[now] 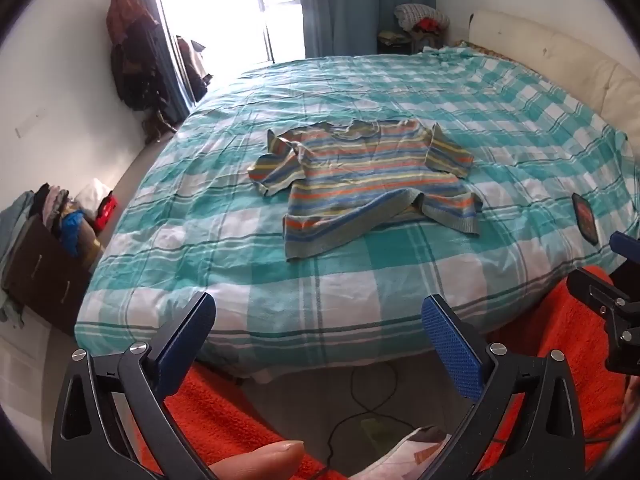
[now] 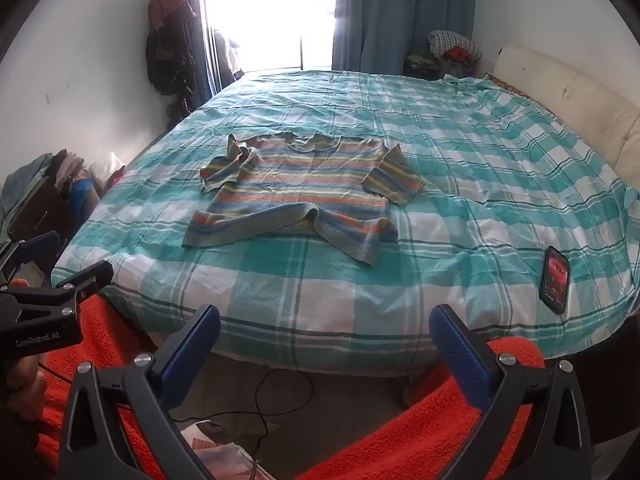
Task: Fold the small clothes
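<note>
Right now a striped sweater (image 1: pixel 368 184) lies mid-bed (image 1: pixel 360 292), both the left hand-held gripper (image 1: pixel 318 340) and right hand-held gripper (image 2: pixel 325 350) spread apart, empty, off its near edge

Home bedroom, checked bed (image 1: pixel 360 280) with padded headboard (image 1: pixel 560 56), curtained window (image 2: pixel 360 12), hanging coats (image 1: pixel 132 52)

One striped sweater (image 1: pixel 368 176) lies on one bed (image 1: pixel 280 280) under one teal-and-white checked cover. One phone (image 2: pixel 555 280) rests on that cover. Two grippers are in view, the left gripper (image 1: pixel 320 344) and the right gripper (image 2: pixel 326 354), each with two blue-padded fingers. One black cable (image 2: pixel 264 408) runs over the floor. Two blue curtains hang at the one window.
</note>
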Demonstrator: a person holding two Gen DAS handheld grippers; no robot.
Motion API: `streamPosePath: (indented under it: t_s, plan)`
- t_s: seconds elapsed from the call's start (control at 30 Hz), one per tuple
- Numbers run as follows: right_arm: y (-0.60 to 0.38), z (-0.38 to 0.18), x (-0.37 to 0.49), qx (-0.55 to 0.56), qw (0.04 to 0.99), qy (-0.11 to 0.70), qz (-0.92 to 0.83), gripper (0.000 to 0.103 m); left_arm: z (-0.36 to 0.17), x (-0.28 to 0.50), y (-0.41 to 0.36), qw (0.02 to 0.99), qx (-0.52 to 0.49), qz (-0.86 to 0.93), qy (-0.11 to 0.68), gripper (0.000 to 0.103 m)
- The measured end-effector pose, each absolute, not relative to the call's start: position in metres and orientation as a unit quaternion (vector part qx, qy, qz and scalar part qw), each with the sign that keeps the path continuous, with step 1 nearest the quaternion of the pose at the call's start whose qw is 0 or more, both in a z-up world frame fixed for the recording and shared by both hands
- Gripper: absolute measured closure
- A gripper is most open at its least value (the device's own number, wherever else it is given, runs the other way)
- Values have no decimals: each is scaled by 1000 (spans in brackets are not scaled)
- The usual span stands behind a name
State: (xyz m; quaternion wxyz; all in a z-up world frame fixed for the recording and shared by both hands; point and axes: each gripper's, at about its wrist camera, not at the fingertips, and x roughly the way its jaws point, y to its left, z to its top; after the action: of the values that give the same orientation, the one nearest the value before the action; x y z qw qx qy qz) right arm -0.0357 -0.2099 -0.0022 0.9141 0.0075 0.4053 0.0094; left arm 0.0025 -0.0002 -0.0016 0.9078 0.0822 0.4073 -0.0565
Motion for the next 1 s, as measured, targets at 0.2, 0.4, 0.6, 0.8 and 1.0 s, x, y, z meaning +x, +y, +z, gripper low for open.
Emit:
streamPosePath:
  t_s: [0.2, 0.4, 0.6, 0.8, 1.0]
  plan:
    - [-219, 1, -37, 37, 928, 371, 22, 0, 12, 3, -1, 920, 93, -51, 377, 0]
    - [-218, 10, -32, 9, 928, 371, 9, 0, 16, 11, 0, 917, 75, -55, 387, 0]
    - [-213, 1, -26, 10, 924, 382, 30, 0, 8, 6, -9, 911, 84, -58, 400, 0]
    - [-211, -4, -19, 24, 923, 382, 42, 0, 3, 8, -10, 907, 84, -66, 407, 0]
    - [-205, -1, -18, -1, 930, 365, 49, 0, -2, 12, -3, 907, 75, -45, 413, 0]
